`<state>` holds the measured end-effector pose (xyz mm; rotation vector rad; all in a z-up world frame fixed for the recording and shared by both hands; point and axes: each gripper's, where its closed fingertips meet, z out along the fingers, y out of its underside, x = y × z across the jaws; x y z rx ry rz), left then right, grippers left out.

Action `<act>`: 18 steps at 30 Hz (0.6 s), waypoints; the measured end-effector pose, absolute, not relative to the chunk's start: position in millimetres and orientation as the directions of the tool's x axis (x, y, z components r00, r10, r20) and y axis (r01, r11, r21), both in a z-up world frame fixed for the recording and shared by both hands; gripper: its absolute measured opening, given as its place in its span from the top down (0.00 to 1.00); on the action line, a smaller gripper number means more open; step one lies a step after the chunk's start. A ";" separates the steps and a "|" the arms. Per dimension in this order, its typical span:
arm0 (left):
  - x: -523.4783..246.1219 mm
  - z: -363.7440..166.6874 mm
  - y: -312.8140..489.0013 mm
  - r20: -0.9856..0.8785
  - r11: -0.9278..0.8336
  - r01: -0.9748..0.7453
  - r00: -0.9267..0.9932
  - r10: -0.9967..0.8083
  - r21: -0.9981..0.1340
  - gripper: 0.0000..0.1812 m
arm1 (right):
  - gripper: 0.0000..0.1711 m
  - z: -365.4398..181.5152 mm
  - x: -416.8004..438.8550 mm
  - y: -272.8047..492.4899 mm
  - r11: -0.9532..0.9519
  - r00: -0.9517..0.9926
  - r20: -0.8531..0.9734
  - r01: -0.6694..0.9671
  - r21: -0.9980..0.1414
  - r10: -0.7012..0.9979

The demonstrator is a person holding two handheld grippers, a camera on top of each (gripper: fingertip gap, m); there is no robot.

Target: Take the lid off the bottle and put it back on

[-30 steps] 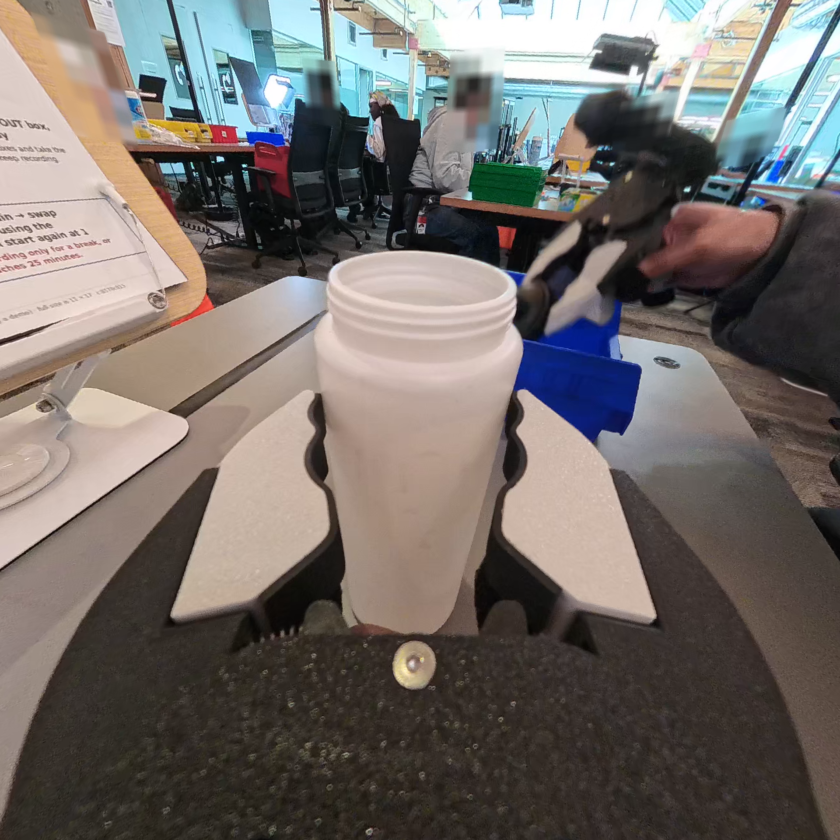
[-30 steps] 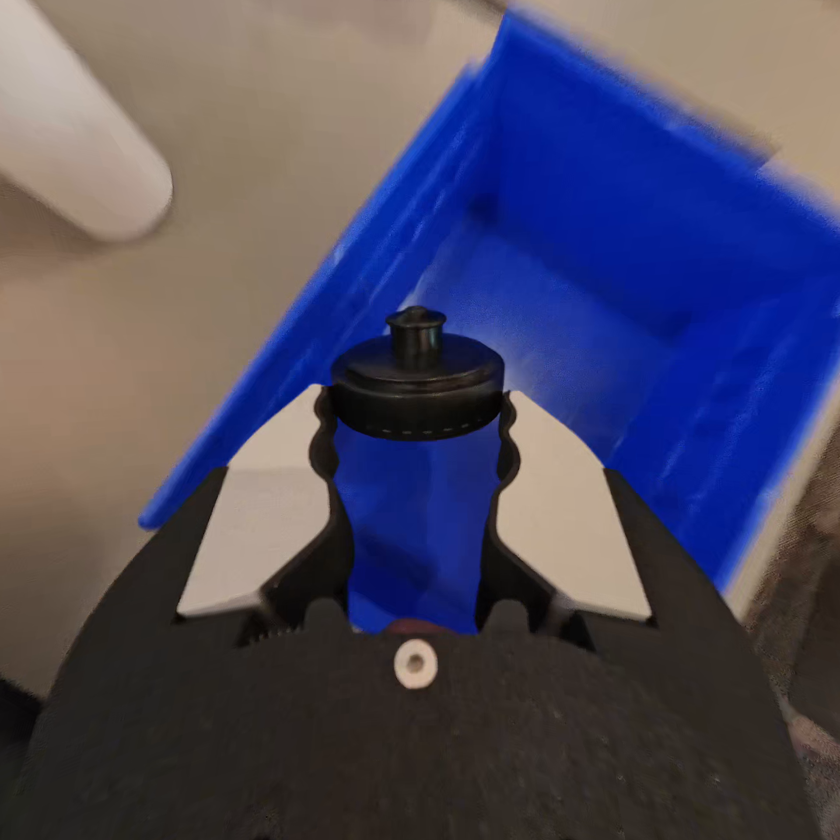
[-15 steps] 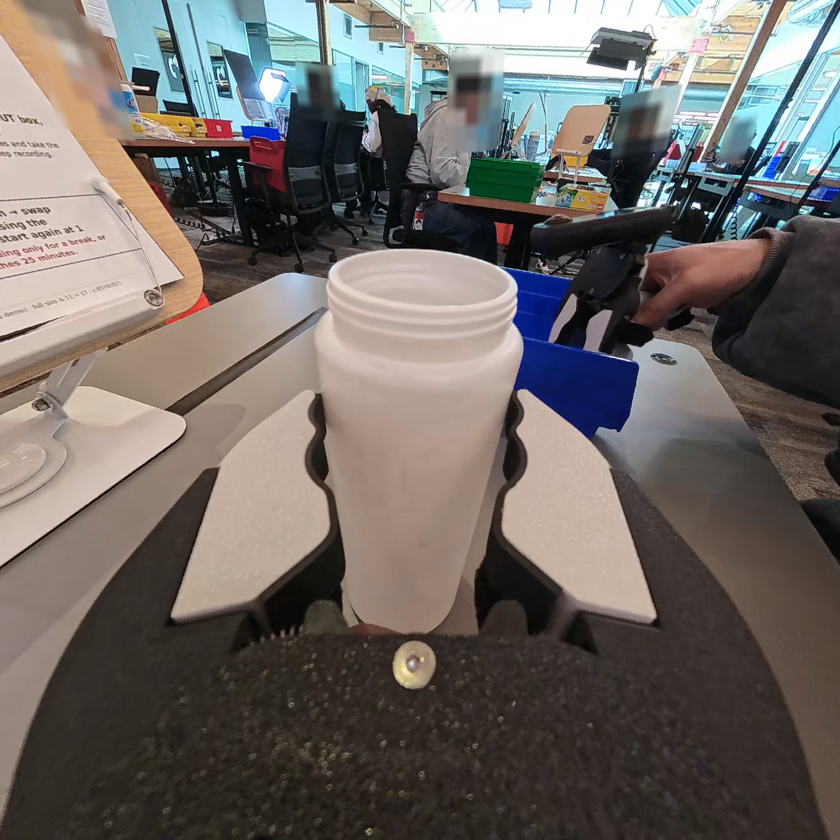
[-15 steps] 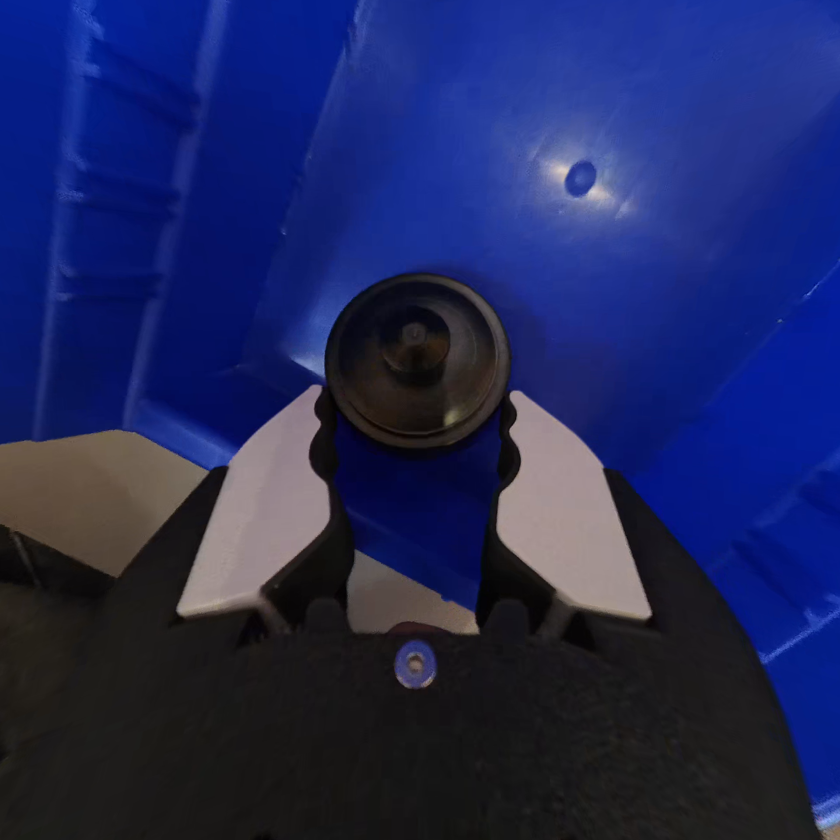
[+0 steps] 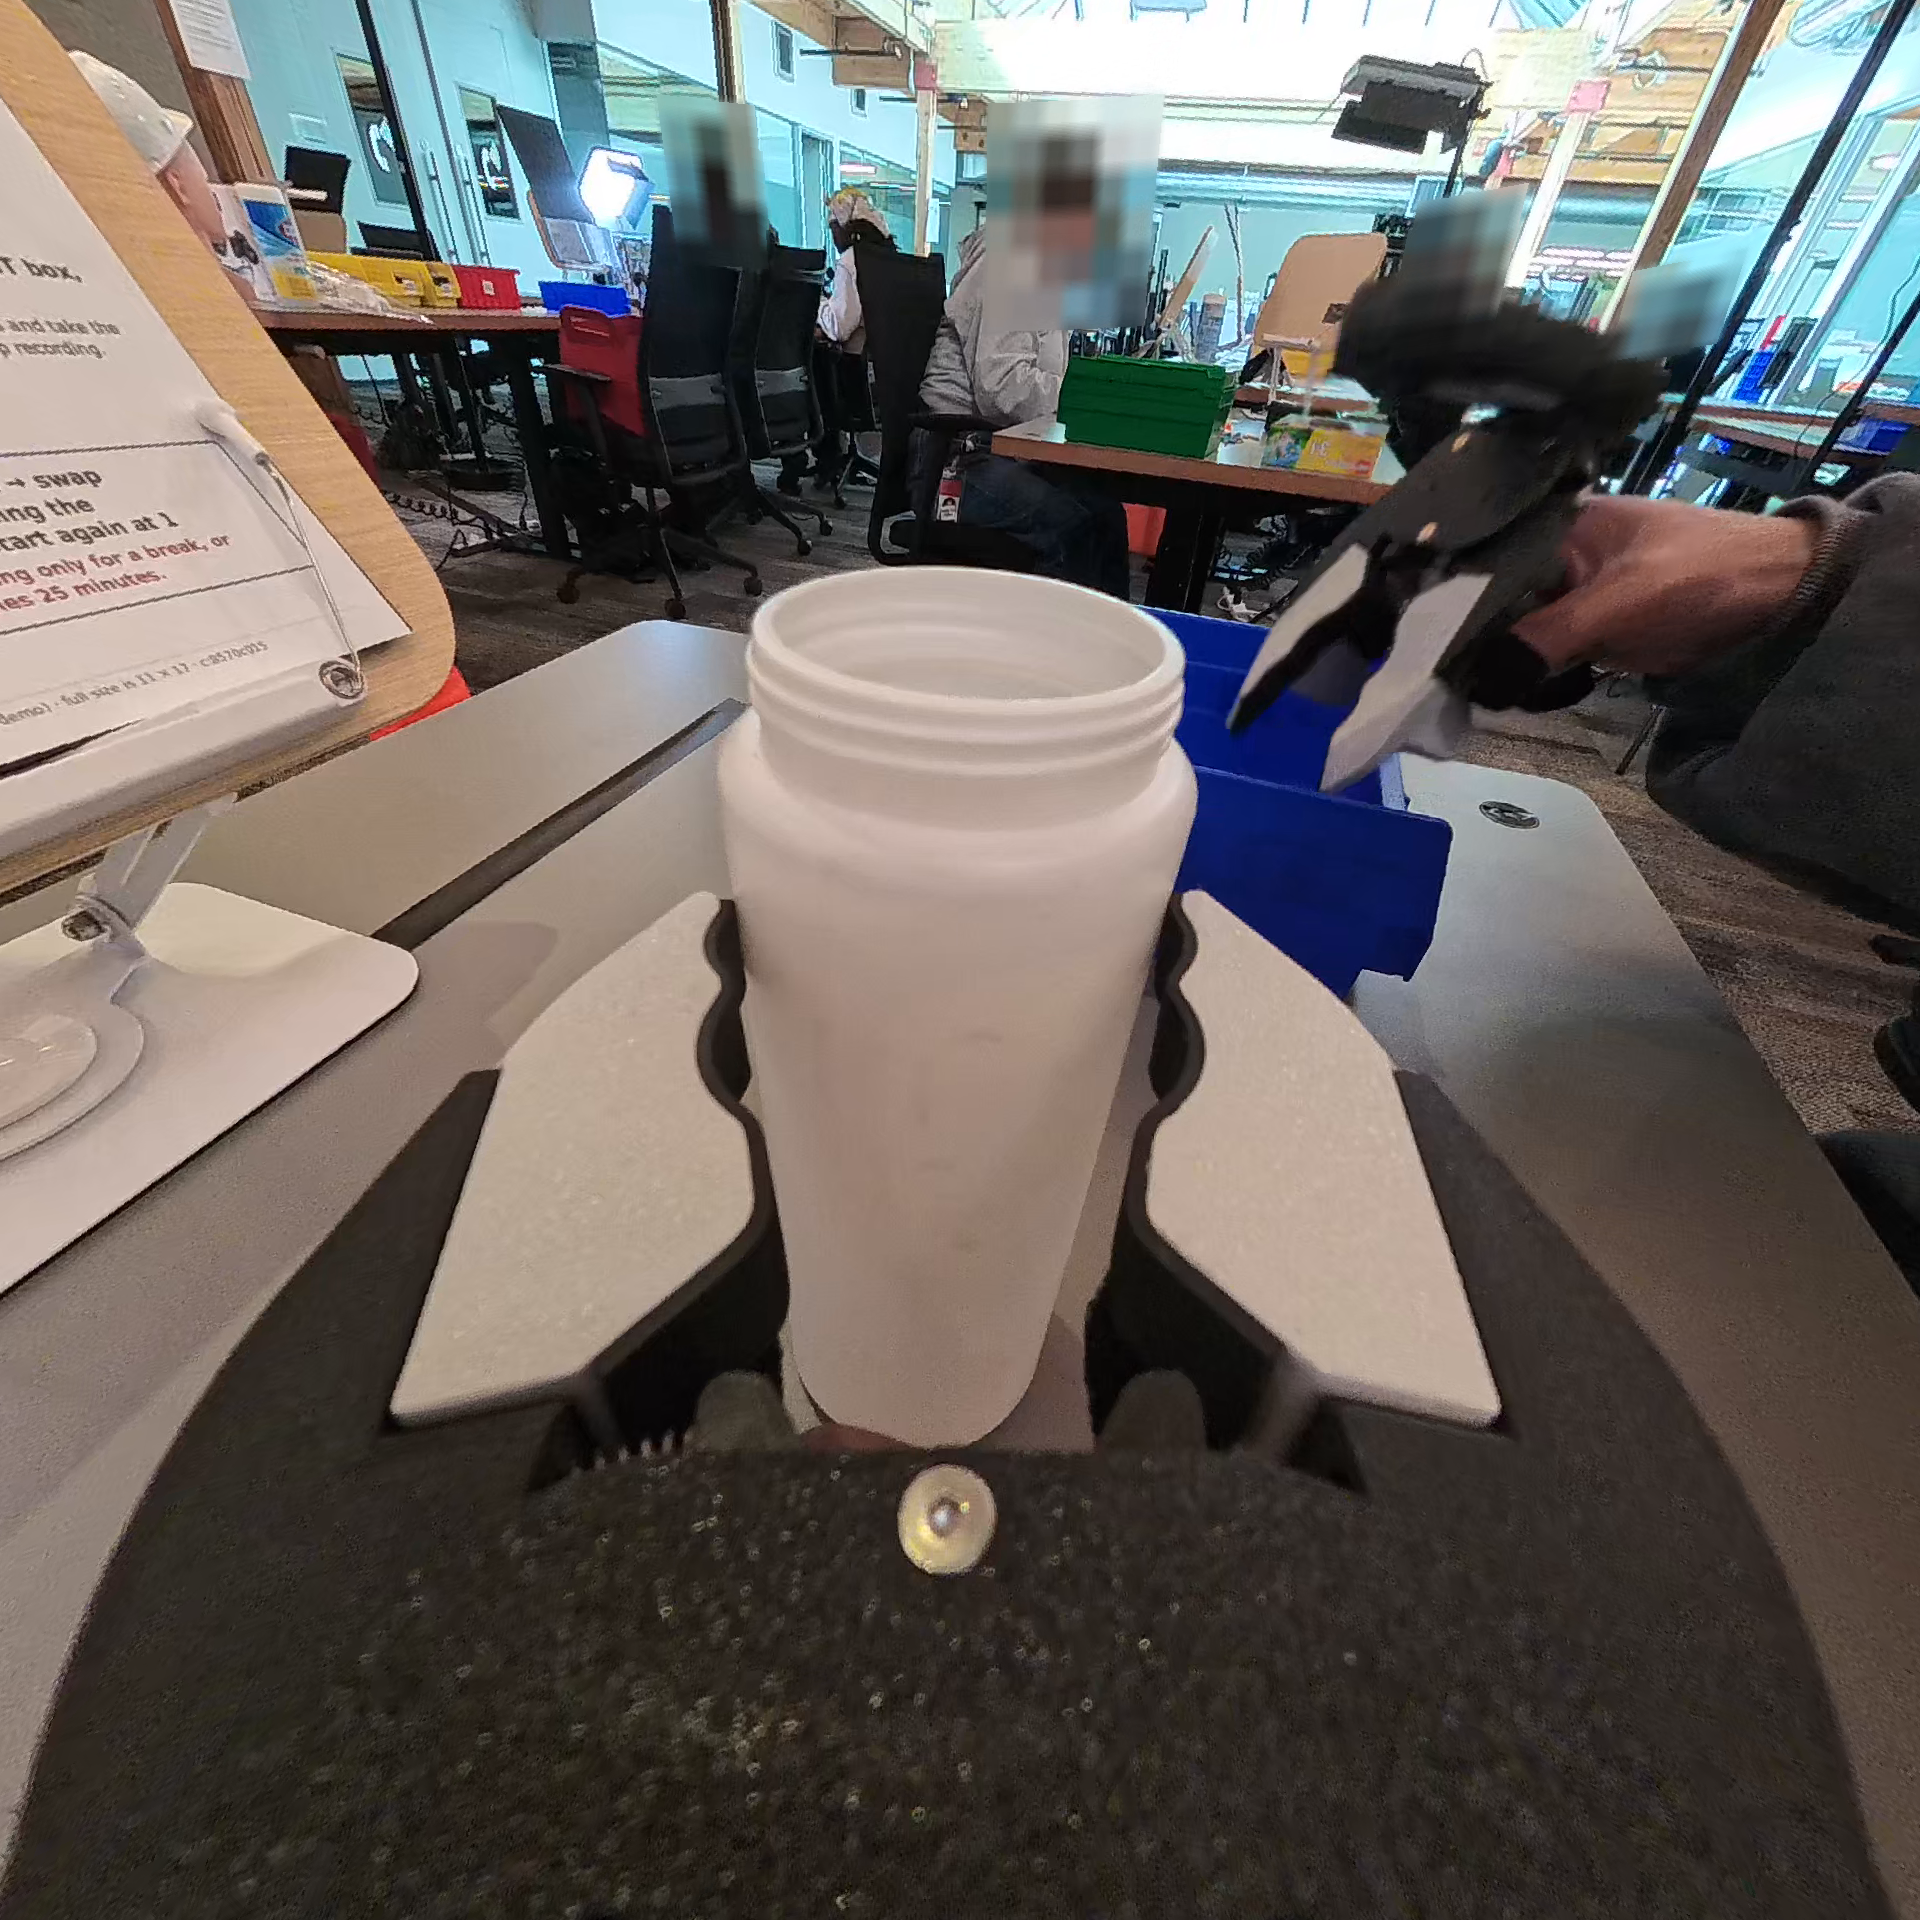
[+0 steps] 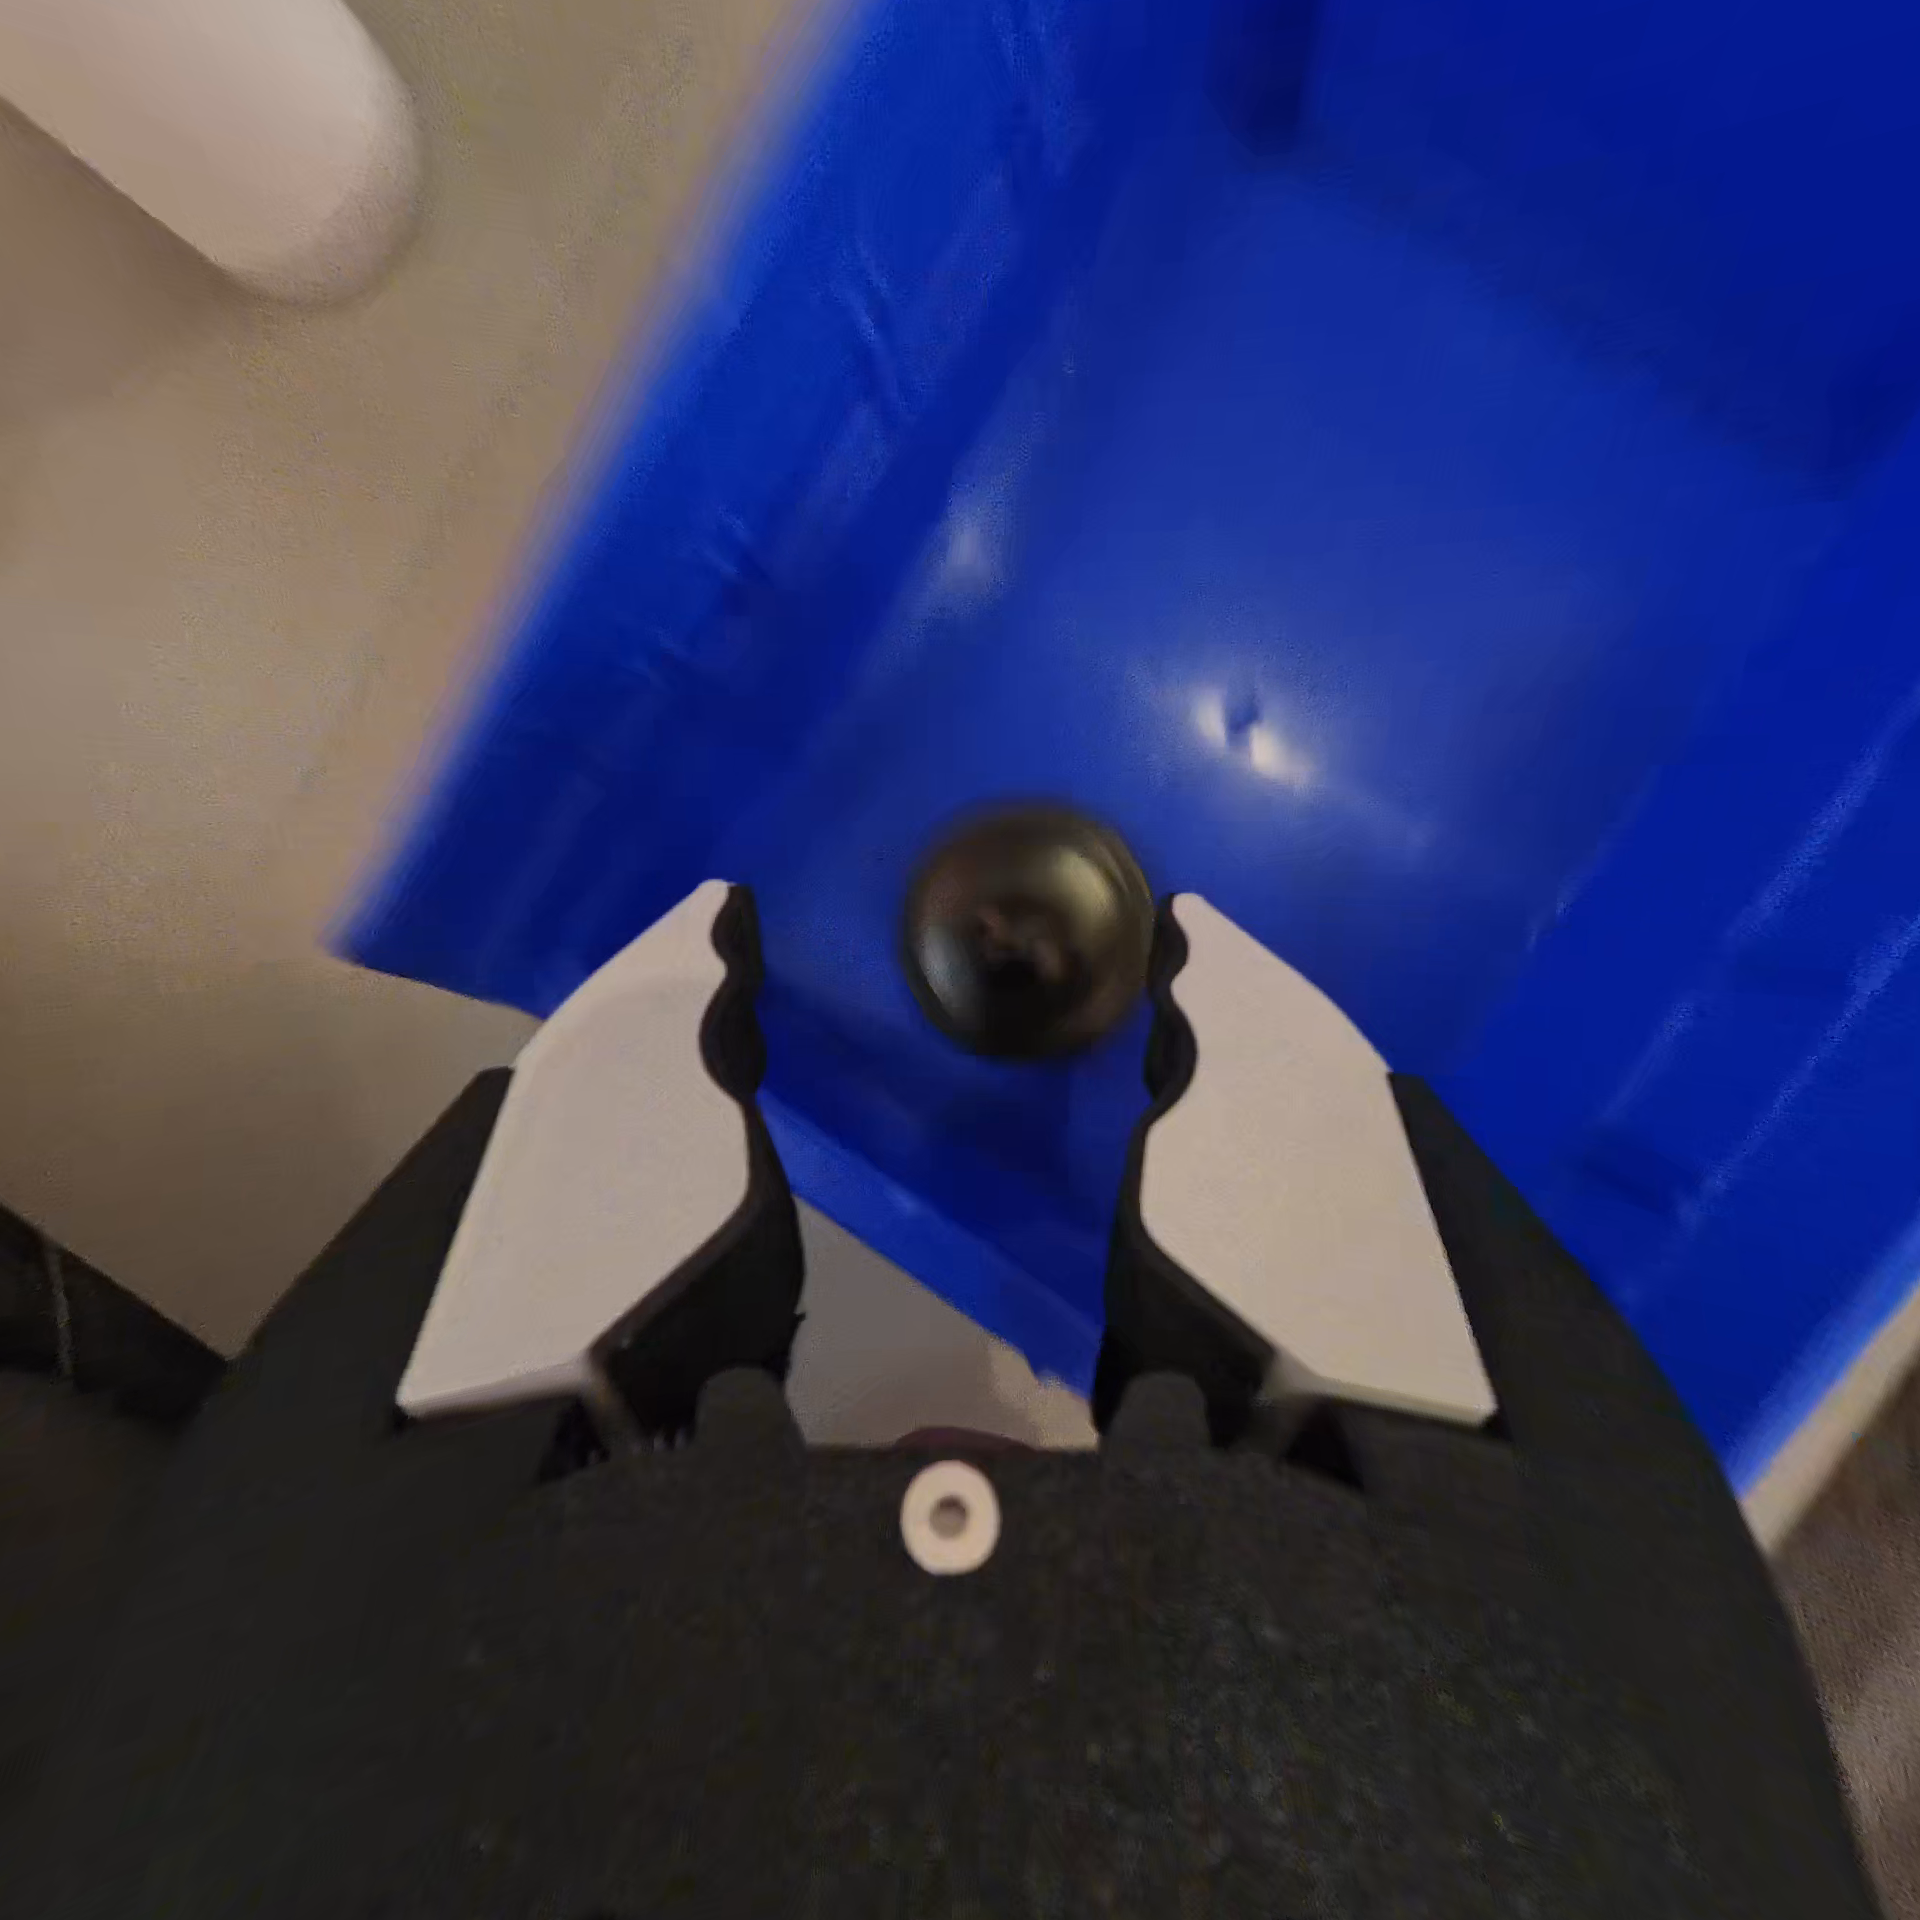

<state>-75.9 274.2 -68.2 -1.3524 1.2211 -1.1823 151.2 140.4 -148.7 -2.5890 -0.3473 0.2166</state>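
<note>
My left gripper (image 5: pixel 951 912) is shut on the white bottle (image 5: pixel 935 1091), which stands upright with its threaded mouth open and no lid on it. The bottle's base also shows in the right wrist view (image 6: pixel 208 135). The black lid (image 6: pixel 1029 930) lies on the floor of the blue bin (image 6: pixel 1351 416), top side up. My right gripper (image 6: pixel 951 899) is open and empty, held above the lid and apart from it. In the left wrist view the right gripper (image 5: pixel 1294 748) hangs over the bin (image 5: pixel 1309 873), to the right of the bottle.
A sign stand (image 5: pixel 156 468) with a white base (image 5: pixel 208 997) stands on the grey table (image 5: pixel 1558 1039) at the left. A hand (image 5: pixel 1662 582) holds the right gripper. People sit at desks far behind.
The right gripper carried the lid down into the blue bin, let go of it and opened. It has since risen away, and the lid lies on the bin floor. The left gripper and bottle held still.
</note>
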 end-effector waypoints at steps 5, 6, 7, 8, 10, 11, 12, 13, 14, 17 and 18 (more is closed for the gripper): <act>-77.1 -67.2 273.7 0.083 -0.085 -0.084 0.037 -0.996 -0.993 0.58 | 0.52 -54.7 53.7 190.5 -0.349 0.846 0.037 0.259 -0.901 0.532; -77.6 -65.4 272.9 0.100 -0.102 -0.076 0.037 -0.994 -0.992 0.58 | 0.52 -43.9 36.1 197.8 -0.275 0.824 0.055 0.250 -0.928 0.564; -78.8 -60.6 269.6 0.107 -0.108 -0.061 0.022 -0.994 -0.992 0.54 | 0.52 -36.6 20.4 204.5 -0.227 0.803 0.059 0.237 -0.945 0.593; -81.6 -53.3 269.2 0.114 -0.115 -0.034 0.027 -0.993 -0.993 0.51 | 0.53 -33.2 8.6 211.9 -0.211 0.792 0.046 0.218 -0.953 0.609; -92.1 -34.6 265.9 0.162 -0.161 0.050 0.029 -0.986 -0.986 0.50 | 0.50 -35.2 -7.8 227.4 -0.251 0.796 -0.005 0.185 -0.950 0.605; -97.9 -26.2 264.5 0.192 -0.188 0.086 0.042 -0.980 -0.978 0.51 | 0.48 -37.5 -14.7 234.6 -0.275 0.807 -0.029 0.167 -0.947 0.589; -103.7 -19.2 263.9 0.215 -0.206 0.112 0.073 -0.974 -0.972 0.51 | 0.45 -39.8 -22.5 240.6 -0.285 0.815 -0.044 0.150 -0.947 0.577; -109.3 -14.0 263.6 0.227 -0.213 0.127 0.115 -0.967 -0.969 0.51 | 0.43 -42.3 -31.7 246.2 -0.281 0.818 -0.050 0.138 -0.950 0.572; -114.7 -10.4 264.5 0.234 -0.213 0.131 0.171 -0.957 -0.968 0.53 | 0.42 -45.5 -39.9 253.1 -0.276 0.829 -0.052 0.125 -0.953 0.556; -129.2 -10.6 256.4 0.212 -0.200 0.072 0.290 -0.933 -0.977 0.54 | 0.31 -61.4 -66.9 274.0 -0.273 0.838 -0.071 0.095 -0.957 0.541; -134.3 -15.5 251.1 0.192 -0.193 0.030 0.318 -0.928 -0.981 0.54 | 0.29 -66.0 -76.2 280.1 -0.274 0.829 -0.092 0.076 -0.959 0.552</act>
